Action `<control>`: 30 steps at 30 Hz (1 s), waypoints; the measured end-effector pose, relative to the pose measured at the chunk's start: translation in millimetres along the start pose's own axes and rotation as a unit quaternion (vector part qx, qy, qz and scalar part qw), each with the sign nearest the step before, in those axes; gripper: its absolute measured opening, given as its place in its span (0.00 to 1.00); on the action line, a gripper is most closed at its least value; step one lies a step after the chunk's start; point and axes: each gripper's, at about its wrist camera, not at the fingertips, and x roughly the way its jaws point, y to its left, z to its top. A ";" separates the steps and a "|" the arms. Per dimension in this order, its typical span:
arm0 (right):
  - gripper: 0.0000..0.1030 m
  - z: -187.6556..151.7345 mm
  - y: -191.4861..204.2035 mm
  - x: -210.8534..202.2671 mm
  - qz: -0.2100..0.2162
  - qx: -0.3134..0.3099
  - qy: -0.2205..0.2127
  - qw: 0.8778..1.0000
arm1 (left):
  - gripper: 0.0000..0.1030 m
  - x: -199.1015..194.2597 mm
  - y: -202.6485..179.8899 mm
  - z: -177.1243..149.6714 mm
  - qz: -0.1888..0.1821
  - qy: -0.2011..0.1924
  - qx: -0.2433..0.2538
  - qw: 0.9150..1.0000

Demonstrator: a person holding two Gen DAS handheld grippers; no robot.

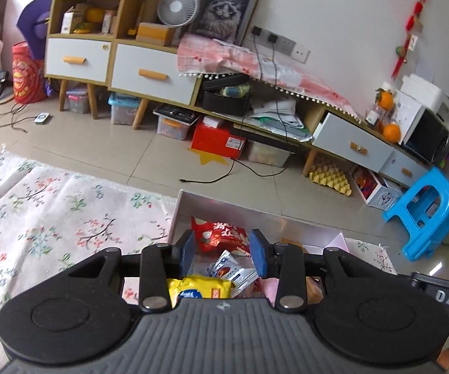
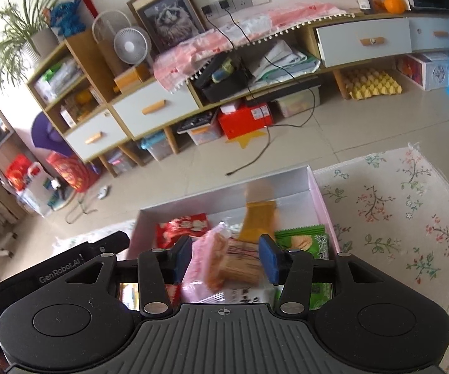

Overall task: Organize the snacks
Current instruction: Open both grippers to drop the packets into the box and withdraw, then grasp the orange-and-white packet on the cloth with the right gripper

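Note:
A white box (image 2: 286, 184) with pink sides sits on the floral rug and holds several snack packs. In the right wrist view I see a red pack (image 2: 184, 226), an orange pack (image 2: 257, 221), a green pack (image 2: 305, 240) and a pink-wrapped biscuit pack (image 2: 221, 261). My right gripper (image 2: 226, 257) is open above the biscuit pack, its pads apart on either side of it. In the left wrist view my left gripper (image 1: 224, 251) is open above the box (image 1: 193, 208), over a red pack (image 1: 221, 237), a blue-white pack (image 1: 230, 269) and a yellow pack (image 1: 199, 288).
The floral rug (image 1: 53, 218) lies on both sides of the box. Beyond it is tiled floor with loose cables (image 1: 240, 168), a low cabinet (image 1: 149, 71) with storage bins beneath, and a blue stool (image 1: 423, 212).

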 end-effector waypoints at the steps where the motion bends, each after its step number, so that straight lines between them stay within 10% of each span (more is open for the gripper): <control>1: 0.46 -0.8 1.3 -3.5 0.000 -0.002 0.001 1.000 | 0.33 -3.3 0.6 -0.9 0.001 0.004 -0.006 1.000; 13: 0.50 -36.2 13.5 -49.9 -0.013 -0.085 0.049 0.995 | 0.53 -36.9 -9.0 -35.1 0.034 0.120 -0.016 0.992; 30: 0.67 -106.2 11.0 -43.2 -0.042 -0.191 0.144 0.970 | 0.95 -55.3 9.8 -66.3 0.076 0.174 0.013 0.982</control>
